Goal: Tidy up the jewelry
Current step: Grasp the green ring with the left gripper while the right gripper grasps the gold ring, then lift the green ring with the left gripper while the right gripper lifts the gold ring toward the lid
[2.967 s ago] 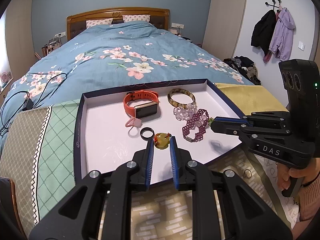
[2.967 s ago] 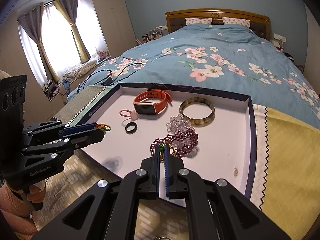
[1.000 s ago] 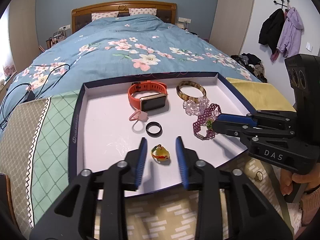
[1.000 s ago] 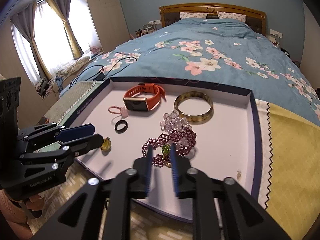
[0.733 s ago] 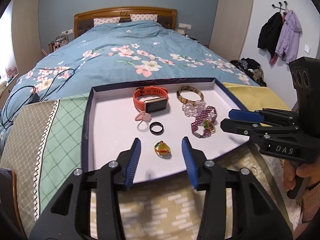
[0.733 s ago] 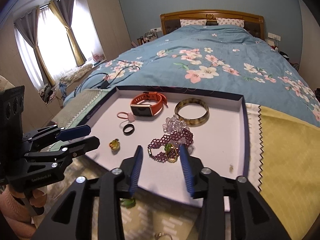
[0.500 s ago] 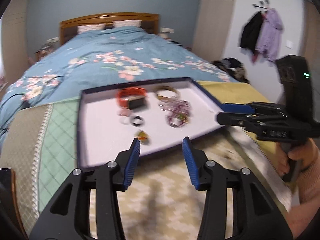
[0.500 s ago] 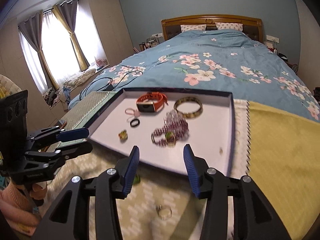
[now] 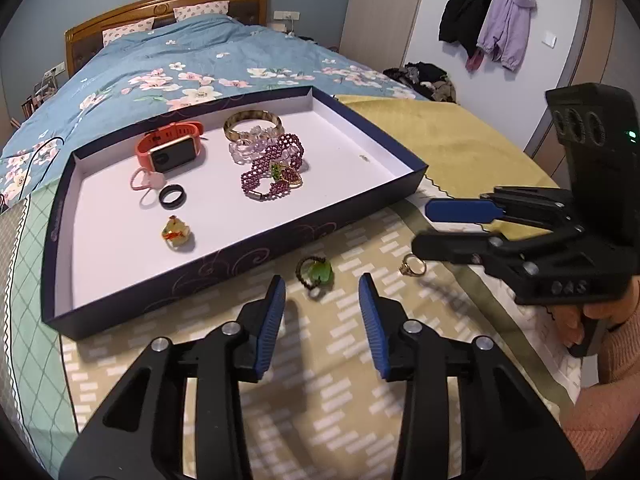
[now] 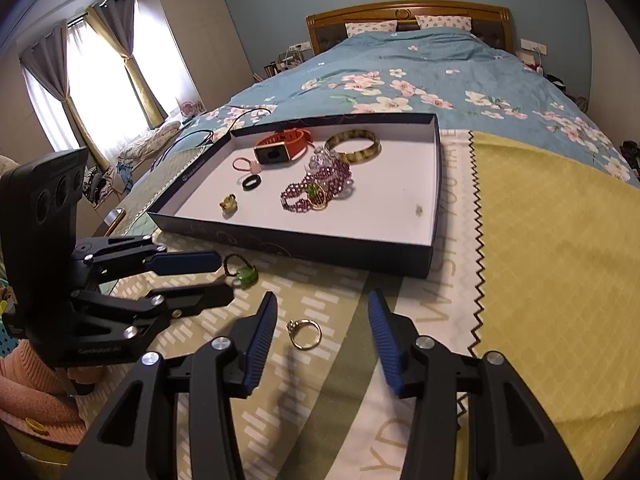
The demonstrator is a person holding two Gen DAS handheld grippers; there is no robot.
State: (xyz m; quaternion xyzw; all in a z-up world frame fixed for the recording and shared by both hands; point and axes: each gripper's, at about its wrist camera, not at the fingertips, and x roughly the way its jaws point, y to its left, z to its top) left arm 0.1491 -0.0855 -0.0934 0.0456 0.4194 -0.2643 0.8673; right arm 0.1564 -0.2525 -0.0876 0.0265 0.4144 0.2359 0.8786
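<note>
Left wrist view: the left gripper (image 9: 322, 294) hangs over the patterned olive cloth (image 9: 320, 368) with jaws spread wide and empty; a green-stone ring with a dark beaded band (image 9: 315, 271) lies just ahead of its fingertips, outside the shallow navy-walled white tray (image 9: 360, 152). In the tray lie an orange smartwatch (image 9: 172, 150), a black ring (image 9: 172, 196), a small yellow charm (image 9: 175, 232) and a purple beaded bracelet (image 9: 272, 172).

Right wrist view: the right gripper (image 10: 322, 316) is also wide open, holding nothing, with a thin gold ring (image 10: 305, 333) on the cloth between its fingertips.
</note>
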